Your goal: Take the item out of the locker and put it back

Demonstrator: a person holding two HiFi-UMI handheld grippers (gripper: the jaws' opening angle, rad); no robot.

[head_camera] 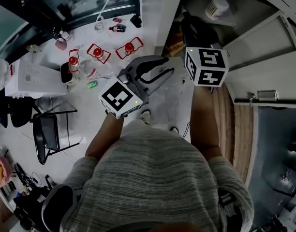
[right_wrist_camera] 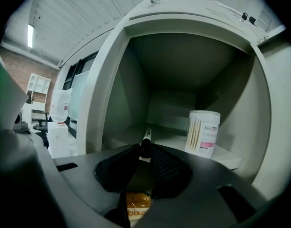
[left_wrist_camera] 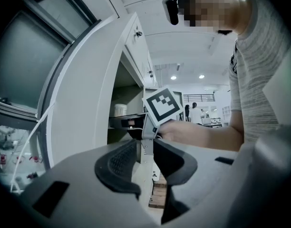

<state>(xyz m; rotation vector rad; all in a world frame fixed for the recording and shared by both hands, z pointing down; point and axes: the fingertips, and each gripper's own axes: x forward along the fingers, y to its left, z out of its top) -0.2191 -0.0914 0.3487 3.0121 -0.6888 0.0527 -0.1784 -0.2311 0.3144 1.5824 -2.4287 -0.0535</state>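
Note:
A slim black marker pen (right_wrist_camera: 146, 137) lies on the shelf (right_wrist_camera: 226, 158) of the open white locker, pointing into it. My right gripper (right_wrist_camera: 144, 149) reaches into this compartment, shut on the pen's near end. A tub of cotton swabs (right_wrist_camera: 203, 133) stands to the pen's right, apart from it. In the head view that tub (head_camera: 216, 7) shows above the right gripper's marker cube (head_camera: 206, 65), which hides the jaws. My left gripper (head_camera: 166, 65) hangs outside the locker to the left, open with nothing between its jaws. In its own view the left gripper (left_wrist_camera: 145, 148) faces the right one's cube (left_wrist_camera: 163, 106).
Open locker doors (head_camera: 269, 76) swing out at the right. A yellow box (right_wrist_camera: 137, 207) shows below through the right jaws. A white counter (head_camera: 51, 57) with red-topped items and bottles and a black chair (head_camera: 49, 132) stand at the left. People stand far down the room (left_wrist_camera: 195, 112).

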